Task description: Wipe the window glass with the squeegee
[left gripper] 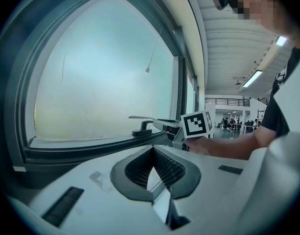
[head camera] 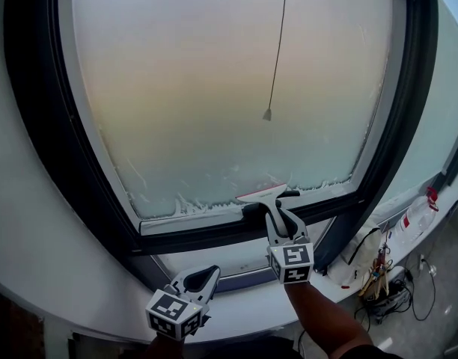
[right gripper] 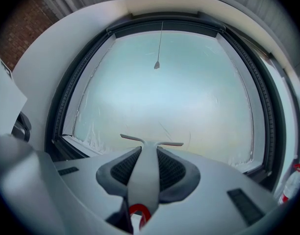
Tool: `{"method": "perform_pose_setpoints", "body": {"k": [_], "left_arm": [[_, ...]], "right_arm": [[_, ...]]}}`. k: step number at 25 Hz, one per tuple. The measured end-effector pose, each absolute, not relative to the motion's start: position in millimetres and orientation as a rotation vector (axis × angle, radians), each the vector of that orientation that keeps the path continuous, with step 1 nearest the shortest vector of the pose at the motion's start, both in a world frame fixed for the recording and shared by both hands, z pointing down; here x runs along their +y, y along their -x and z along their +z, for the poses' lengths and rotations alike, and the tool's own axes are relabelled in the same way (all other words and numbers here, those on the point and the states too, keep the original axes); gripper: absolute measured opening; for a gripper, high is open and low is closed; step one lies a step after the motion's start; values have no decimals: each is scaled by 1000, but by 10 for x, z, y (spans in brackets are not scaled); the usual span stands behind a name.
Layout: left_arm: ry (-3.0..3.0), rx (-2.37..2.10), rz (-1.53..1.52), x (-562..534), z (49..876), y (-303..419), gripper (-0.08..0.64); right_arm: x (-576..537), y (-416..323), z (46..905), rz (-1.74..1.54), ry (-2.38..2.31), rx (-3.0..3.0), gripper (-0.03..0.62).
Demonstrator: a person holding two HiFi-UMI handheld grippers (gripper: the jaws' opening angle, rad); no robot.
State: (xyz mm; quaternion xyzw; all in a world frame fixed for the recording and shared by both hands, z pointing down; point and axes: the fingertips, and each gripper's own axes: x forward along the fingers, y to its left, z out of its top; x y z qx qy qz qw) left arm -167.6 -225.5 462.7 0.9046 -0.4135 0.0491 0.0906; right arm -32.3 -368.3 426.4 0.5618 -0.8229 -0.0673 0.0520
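Note:
The window glass [head camera: 229,88] is hazy, with foamy white streaks along its lower edge and sides. My right gripper [head camera: 278,217] is shut on the grey handle of the squeegee [head camera: 262,194], whose blade lies near the bottom of the pane, right of centre. In the right gripper view the squeegee [right gripper: 150,143] handle runs between the jaws and its blade sits across the lower glass [right gripper: 164,97]. My left gripper [head camera: 201,277] hangs low by the sill with jaws nearly together and nothing in them. From the left gripper view the squeegee [left gripper: 147,118] and the right gripper's marker cube [left gripper: 197,124] show.
A dark window frame [head camera: 408,118] surrounds the pane, with a black window handle [left gripper: 141,129] on the bottom rail. A pull cord [head camera: 275,58] hangs in front of the glass. A spray bottle [head camera: 414,217] and tangled cables [head camera: 382,275] lie on the white sill at right.

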Motion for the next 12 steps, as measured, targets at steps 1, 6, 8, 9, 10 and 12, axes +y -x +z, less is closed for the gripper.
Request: {"method": "perform_pose_setpoints", "body": {"k": [1,6,8,9,10,12], "left_arm": [[-2688,-1230,148,-2242,4628,1700,0],[-2687,-1235,164,-2163,4632,1848,0],[-2690,-1242,161,-2147,4626,1909,2],[-2692,-1246,158,-2144,4629,1937,1],[-2694,-1250,154,-2141,4637,1965,0],[-2691,-1262,138,-2142,4648,2030,0]], "right_arm": [[-3684,323,4280,-199,-1715,-2497,84],[-3682,377,4344,-172,-1736,-2476,84],[-3684,417,4361,-172,-1739,-2470,84],[-3680,436,4362,-175,-1741,-2470,84],[-3667,451,4354,-178,-1743,-2472,84],[-3602,497,4294,-195,-1744,-2488,84]]}}
